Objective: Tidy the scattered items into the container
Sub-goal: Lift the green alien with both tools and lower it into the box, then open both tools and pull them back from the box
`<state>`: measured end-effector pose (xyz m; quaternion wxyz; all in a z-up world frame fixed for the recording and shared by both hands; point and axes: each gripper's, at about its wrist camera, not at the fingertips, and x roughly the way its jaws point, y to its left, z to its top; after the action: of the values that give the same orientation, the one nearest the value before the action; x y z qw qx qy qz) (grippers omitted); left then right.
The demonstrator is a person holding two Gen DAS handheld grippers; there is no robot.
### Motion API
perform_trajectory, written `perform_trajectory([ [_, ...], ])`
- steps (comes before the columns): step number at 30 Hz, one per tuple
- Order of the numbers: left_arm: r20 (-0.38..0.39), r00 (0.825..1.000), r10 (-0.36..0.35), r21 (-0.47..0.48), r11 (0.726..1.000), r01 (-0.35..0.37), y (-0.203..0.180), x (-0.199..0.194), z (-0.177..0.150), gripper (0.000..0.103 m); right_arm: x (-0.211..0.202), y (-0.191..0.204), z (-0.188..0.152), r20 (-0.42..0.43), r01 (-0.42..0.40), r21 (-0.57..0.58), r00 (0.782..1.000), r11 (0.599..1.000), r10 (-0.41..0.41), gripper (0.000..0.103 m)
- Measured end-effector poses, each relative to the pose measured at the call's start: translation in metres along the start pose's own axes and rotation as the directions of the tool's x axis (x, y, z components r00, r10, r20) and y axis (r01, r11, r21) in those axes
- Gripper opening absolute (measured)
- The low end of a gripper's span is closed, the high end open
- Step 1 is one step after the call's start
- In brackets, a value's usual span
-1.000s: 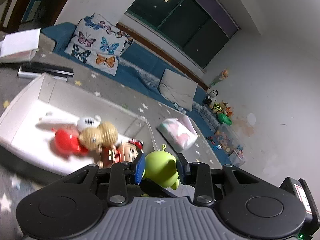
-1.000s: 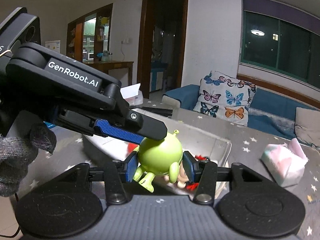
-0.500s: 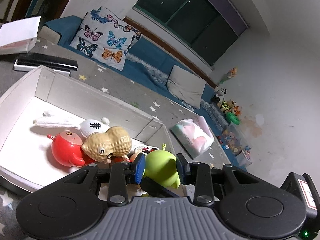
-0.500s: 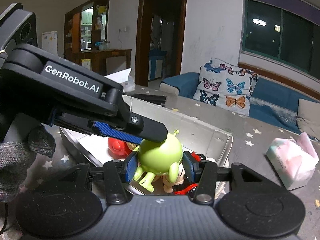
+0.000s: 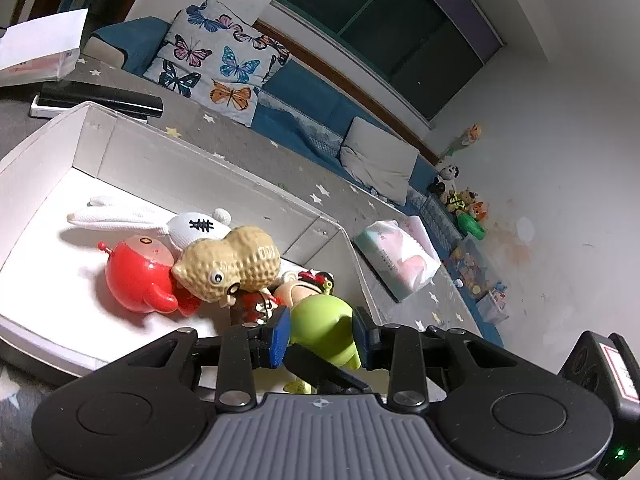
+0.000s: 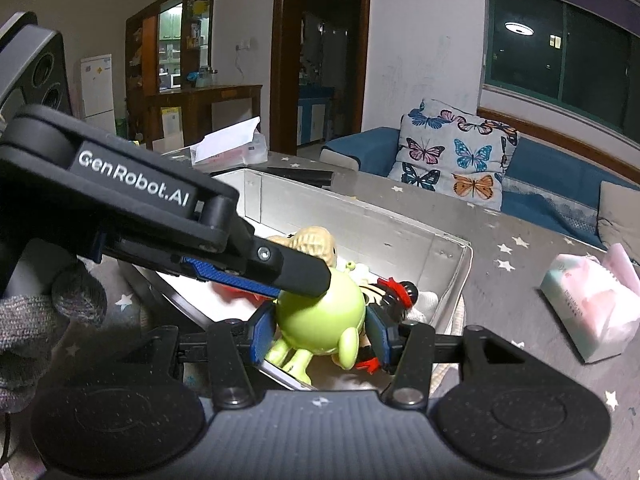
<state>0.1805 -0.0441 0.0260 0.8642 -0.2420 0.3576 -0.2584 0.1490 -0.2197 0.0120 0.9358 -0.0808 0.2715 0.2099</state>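
Observation:
Both grippers clamp one green alien toy over the near right corner of the white box. My left gripper is shut on it; its finger also crosses the right wrist view. My right gripper is shut on it from another side. In the box lie a red round toy, a peanut toy, a white rabbit toy and a red-and-black figure.
A pink and mint tissue pack lies on the grey star mat right of the box. A black bar lies beyond the box. A butterfly cushion leans on the blue sofa. More toys line the wall.
Both grippers have carried the green alien toy forward and down, from beside the box to over its corner. The box and its toys look closer.

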Motion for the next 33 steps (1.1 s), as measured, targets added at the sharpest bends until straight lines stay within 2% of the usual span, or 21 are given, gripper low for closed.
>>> perform_trajectory([
  [26,0.022,0.999,0.024,0.009,1.000,-0.024,-0.006,-0.018,-0.012,0.036,-0.023,0.005,-0.007,0.049,0.017,0.036,0.999,0.999,-0.019,0.051],
  [27,0.024,0.999,0.025,0.011,1.000,-0.025,-0.007,-0.020,-0.012,0.036,-0.025,0.005,-0.007,0.053,0.017,0.040,0.998,0.999,-0.019,0.052],
  [29,0.031,0.999,0.030,0.017,0.999,-0.030,-0.009,-0.025,-0.014,0.036,-0.029,0.007,-0.009,0.057,0.012,0.050,0.998,0.999,-0.015,0.062],
  [33,0.053,0.998,0.038,0.026,0.999,-0.039,-0.012,-0.037,-0.018,0.036,-0.035,0.011,-0.013,0.059,0.010,0.042,0.998,0.999,-0.013,0.063],
])
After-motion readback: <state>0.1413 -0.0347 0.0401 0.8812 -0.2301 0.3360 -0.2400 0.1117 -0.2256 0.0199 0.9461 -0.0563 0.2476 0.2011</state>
